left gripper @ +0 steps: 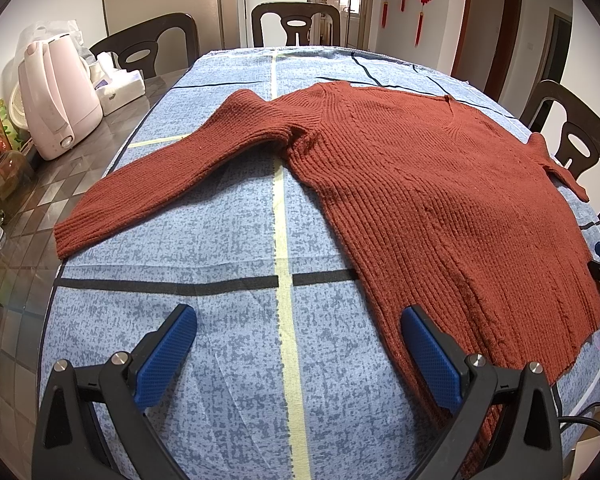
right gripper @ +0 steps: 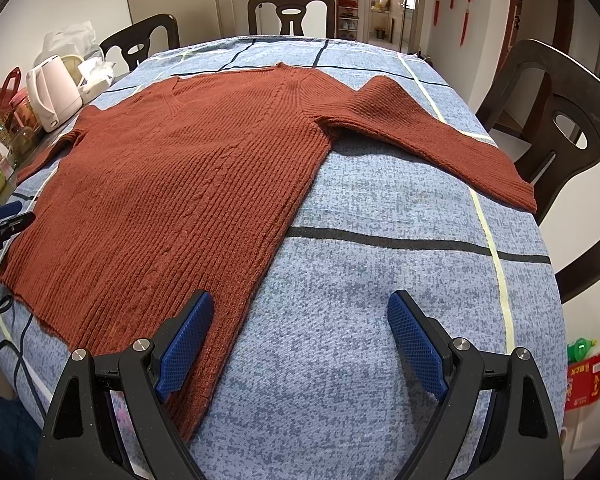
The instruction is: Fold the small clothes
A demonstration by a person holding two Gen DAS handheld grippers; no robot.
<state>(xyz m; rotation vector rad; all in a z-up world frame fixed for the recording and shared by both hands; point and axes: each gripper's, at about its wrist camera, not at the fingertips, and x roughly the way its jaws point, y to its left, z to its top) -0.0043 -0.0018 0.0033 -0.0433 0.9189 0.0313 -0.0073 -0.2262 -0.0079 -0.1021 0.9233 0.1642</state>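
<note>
A rust-red ribbed knit sweater (left gripper: 440, 200) lies flat and spread out on the blue tablecloth (left gripper: 220, 248), neck at the far side, hem toward me. It also shows in the right wrist view (right gripper: 172, 184). Its left sleeve (left gripper: 160, 184) stretches out to the left, its right sleeve (right gripper: 440, 140) to the right. My left gripper (left gripper: 298, 320) is open and empty above the hem's left corner. My right gripper (right gripper: 300, 308) is open and empty above the hem's right corner.
A pink kettle (left gripper: 56, 104), tissues and jars stand on the bare table (left gripper: 40, 216) at the left. Dark chairs (left gripper: 296, 22) ring the table, one close at the right (right gripper: 560, 128). Black cables (right gripper: 4, 344) hang at the near edge.
</note>
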